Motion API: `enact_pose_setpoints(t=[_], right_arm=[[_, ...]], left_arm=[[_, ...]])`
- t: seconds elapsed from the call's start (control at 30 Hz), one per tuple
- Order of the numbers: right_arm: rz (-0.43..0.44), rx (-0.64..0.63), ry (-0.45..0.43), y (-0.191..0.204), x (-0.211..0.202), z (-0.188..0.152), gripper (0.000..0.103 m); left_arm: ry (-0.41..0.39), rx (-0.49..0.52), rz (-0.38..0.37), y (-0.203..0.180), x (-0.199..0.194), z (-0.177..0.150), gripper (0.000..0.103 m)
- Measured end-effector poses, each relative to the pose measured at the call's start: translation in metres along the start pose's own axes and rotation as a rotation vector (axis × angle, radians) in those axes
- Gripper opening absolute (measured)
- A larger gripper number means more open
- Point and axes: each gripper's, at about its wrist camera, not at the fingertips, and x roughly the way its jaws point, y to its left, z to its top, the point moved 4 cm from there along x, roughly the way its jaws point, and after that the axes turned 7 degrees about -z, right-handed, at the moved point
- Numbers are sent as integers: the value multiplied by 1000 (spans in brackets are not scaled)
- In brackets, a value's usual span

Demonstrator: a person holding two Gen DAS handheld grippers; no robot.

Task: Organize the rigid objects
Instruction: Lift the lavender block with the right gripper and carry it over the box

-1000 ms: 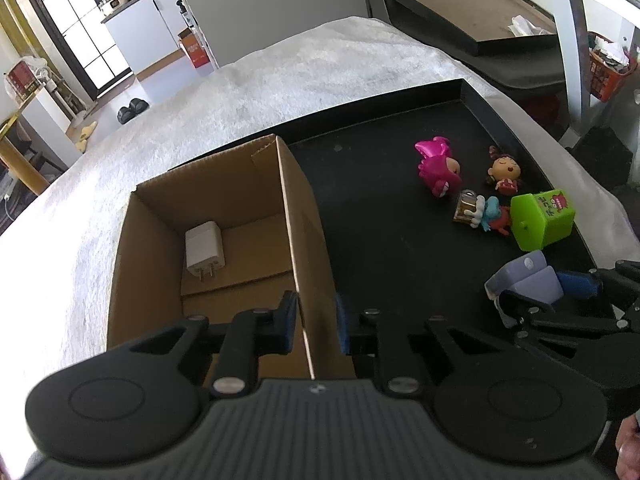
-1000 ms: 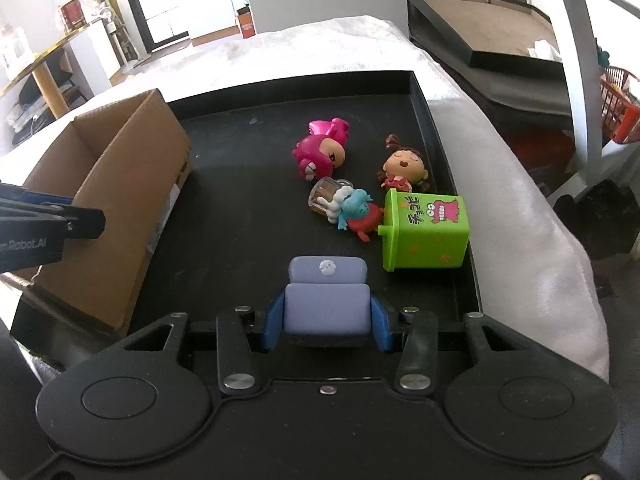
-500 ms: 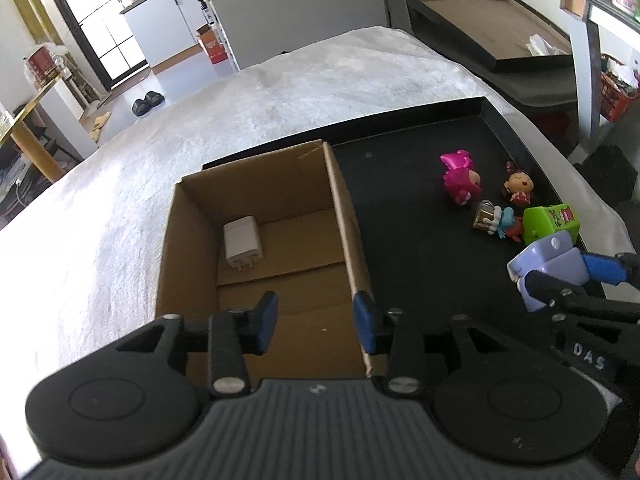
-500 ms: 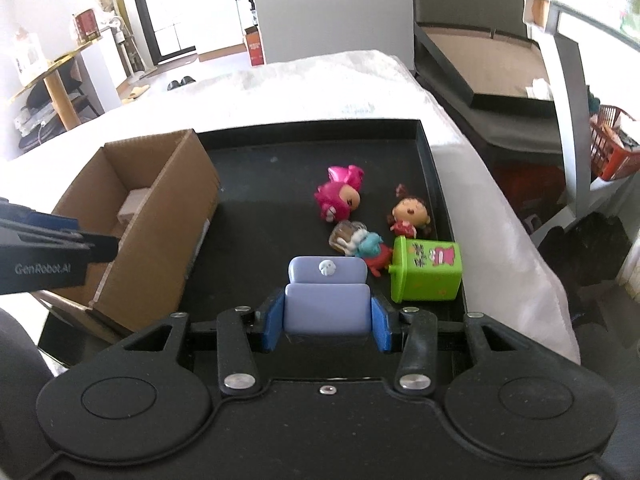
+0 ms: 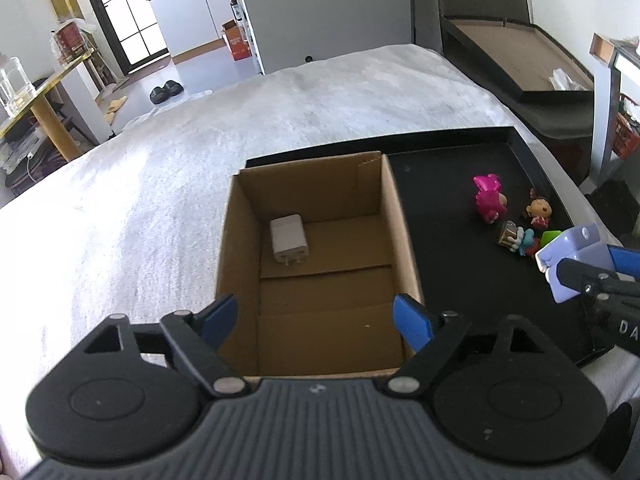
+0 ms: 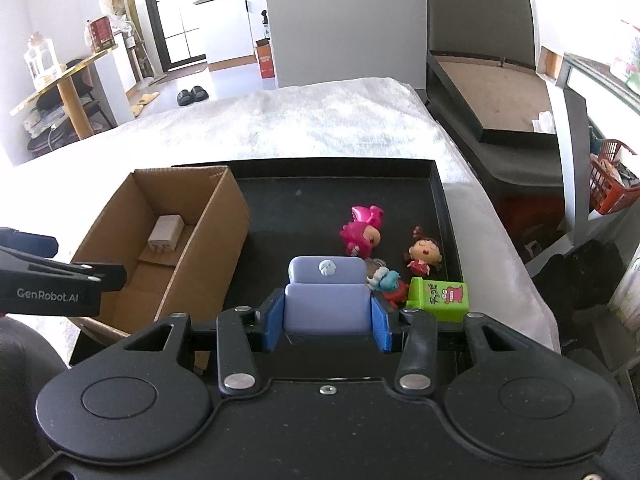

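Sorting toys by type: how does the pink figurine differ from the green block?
The pink figurine is rounded and magenta; the green block is boxy, flat-sided and lime. The figurine has a sculpted face; the block carries a printed cartoon and lettering. The figurine lies farther back on the black tray; the block sits nearer the right claw. Both rest loose on the tray.

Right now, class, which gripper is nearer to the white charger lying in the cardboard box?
Left. The left gripper, opening with nothing between its fingers, hangs over the cardboard box's near end, facing the white charger. The right gripper holds a lavender toy armchair over the black tray.
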Motion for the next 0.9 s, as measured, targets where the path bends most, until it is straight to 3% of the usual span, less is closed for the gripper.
enact_pose_setpoints(t=[0.9], right_arm=[[-19, -60, -34, 60, -14, 37, 43]], left_arm=[[-7, -104, 14, 71, 4, -16, 86]])
